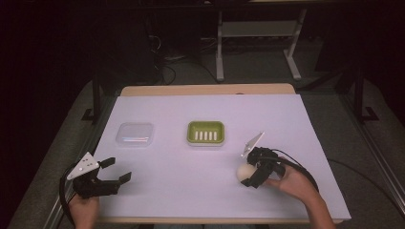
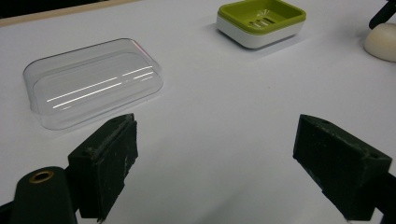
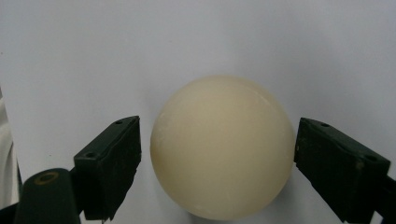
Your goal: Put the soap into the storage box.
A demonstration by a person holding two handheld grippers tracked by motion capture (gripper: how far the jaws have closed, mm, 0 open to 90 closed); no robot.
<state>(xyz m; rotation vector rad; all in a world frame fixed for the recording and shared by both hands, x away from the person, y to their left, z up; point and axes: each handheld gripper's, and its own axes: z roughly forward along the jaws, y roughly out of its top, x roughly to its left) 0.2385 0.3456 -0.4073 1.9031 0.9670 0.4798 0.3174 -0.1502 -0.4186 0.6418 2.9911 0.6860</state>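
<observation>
Right now R tool straddles soap, jaws w/ slim gaps each side.

Cream soap chopped off by the right edge in the left gripper view, with just a black sliver of the right gripper poking in above it. Can't tell from the right gripper view whether the pads actually touch the soap; the gaps look tiny. Both forearms cut by the bottom edge up top. Room behind the table too dark to make out.
</observation>
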